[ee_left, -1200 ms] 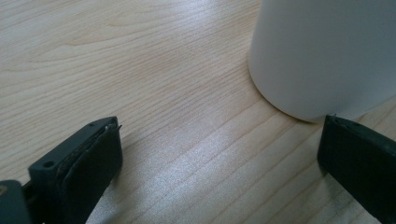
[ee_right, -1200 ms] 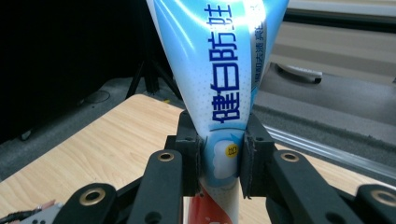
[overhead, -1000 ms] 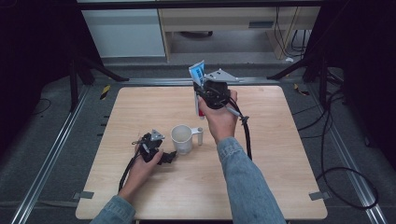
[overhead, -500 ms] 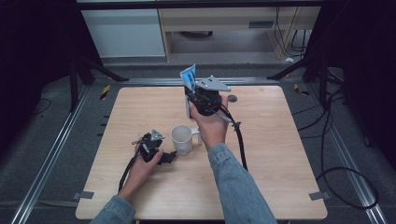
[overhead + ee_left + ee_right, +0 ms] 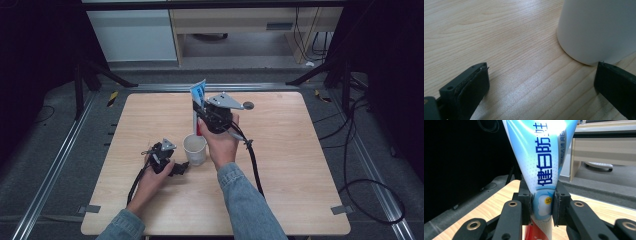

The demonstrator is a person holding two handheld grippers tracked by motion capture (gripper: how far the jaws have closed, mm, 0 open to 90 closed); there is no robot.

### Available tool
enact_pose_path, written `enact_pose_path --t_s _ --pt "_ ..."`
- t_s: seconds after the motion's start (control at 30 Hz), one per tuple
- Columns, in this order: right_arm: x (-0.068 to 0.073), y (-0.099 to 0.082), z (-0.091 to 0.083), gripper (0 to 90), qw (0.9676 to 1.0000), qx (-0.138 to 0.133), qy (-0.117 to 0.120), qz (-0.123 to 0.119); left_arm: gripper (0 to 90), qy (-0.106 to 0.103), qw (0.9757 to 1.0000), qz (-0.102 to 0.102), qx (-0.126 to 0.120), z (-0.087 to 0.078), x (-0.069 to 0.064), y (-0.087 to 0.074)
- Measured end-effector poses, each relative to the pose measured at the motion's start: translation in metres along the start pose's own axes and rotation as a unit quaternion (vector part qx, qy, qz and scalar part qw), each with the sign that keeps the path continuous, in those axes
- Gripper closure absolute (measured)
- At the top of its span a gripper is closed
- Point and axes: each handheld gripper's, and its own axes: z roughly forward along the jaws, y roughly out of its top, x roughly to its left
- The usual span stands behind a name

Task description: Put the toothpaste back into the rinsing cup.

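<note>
Looking down from the high view, the right tool [image 5: 200, 117] stands over the middle of the bench [image 5: 300, 165], clamped on a toothpaste tube [image 5: 198, 95] held upright, flat crimped end up. Just nearer and below it stands a white cup [image 5: 194, 149]; its inside looks empty from here, though the view is too small to be sure. The left tool [image 5: 181, 168] rests low on the bench just left of the cup, its jaws pointing at the cup's base.

In the left gripper view, the jaws stand wide apart with bare wood between them; the cup [image 5: 599, 30] rises at the far right, its foot just beside the right-hand jaw, and whether they touch I cannot tell. Nothing is gripped.

In the right gripper view, both pads press the tube [image 5: 544, 170] on its lower body, where the blue print meets the red band.

The tube is probably light, soft and glossy, so it may dent or slide under a hard squeeze. Gripping the fuller lower part, as now, seems sounder than the thin flat end. The cup looks light and easily tipped; steadying it near the base seems wise.
</note>
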Motion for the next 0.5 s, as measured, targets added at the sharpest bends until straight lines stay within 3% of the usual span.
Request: enact_pose_path --t_s 0.5 --pt "0.007 -0.025 0.004 73.0 0.9997 0.006 0.013 0.02 0.0 0.0 1.0 0.0 -0.001 0.0 0.0 0.0"
